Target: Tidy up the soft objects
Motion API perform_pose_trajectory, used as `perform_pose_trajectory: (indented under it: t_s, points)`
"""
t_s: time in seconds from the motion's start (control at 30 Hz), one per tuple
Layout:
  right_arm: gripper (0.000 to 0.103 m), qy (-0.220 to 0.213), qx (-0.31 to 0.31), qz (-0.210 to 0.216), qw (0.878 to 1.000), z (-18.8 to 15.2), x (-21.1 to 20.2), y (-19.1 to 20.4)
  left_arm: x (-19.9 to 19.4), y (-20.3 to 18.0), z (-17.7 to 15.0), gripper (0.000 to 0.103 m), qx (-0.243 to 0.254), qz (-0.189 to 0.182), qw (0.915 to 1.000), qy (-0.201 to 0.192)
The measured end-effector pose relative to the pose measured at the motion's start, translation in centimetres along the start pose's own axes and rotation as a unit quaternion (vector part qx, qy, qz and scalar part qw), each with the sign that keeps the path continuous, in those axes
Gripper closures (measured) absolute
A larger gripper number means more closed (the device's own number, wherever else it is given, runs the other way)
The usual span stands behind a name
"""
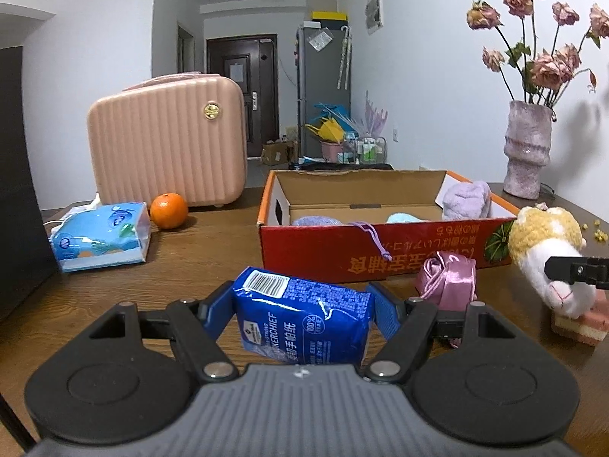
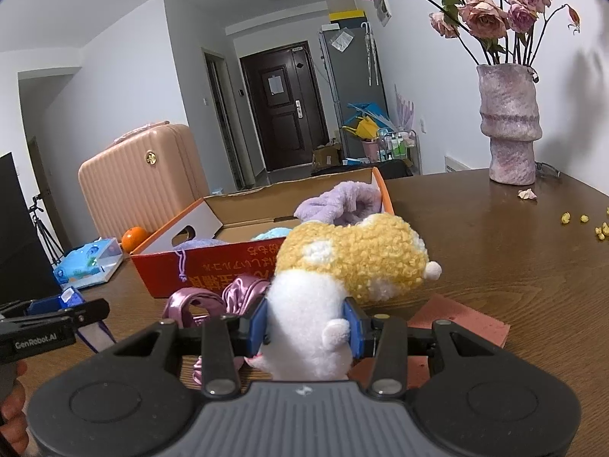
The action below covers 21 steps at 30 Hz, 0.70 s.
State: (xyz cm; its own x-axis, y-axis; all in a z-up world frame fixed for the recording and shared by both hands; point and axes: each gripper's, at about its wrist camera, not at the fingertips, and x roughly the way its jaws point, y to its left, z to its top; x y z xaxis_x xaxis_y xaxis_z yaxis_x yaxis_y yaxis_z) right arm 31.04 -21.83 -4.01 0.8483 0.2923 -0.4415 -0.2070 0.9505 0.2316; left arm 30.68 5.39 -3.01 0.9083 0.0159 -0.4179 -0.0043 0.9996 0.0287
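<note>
My left gripper (image 1: 302,304) is shut on a blue handkerchief tissue pack (image 1: 304,318), held above the wooden table in front of the red cardboard box (image 1: 380,251). My right gripper (image 2: 308,327) is shut on a yellow and white plush toy (image 2: 342,266), held just right of the box (image 2: 213,266). The plush also shows in the left wrist view (image 1: 548,251). Inside the box lie a lilac fluffy item (image 1: 466,200), a pale blue one (image 1: 403,218) and a purple one (image 1: 316,221). A pink satin pouch (image 1: 449,278) lies on the table before the box.
A pink suitcase (image 1: 167,141), an orange (image 1: 168,210) and a blue tissue box (image 1: 101,238) stand at the left. A pink sponge (image 2: 460,327) lies under the plush. A vase of dried roses (image 2: 508,122) stands at the back right, with yellow crumbs (image 2: 582,221) nearby.
</note>
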Motion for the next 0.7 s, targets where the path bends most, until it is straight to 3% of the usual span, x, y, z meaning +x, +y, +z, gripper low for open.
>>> perform_pose_trajectory:
  t_s: [0.4,0.7]
  points:
    - [0.062,-0.019,-0.015,0.005,1.000,0.2,-0.6,0.7,-1.2,0.9,0.3,0.028,-0.029,0.021,0.9992,-0.015]
    - [0.062,-0.029,-0.040,0.005,0.999,0.7,-0.5,1.8,-1.9,0.7,1.0,0.028,-0.029,0.011,0.9991,-0.029]
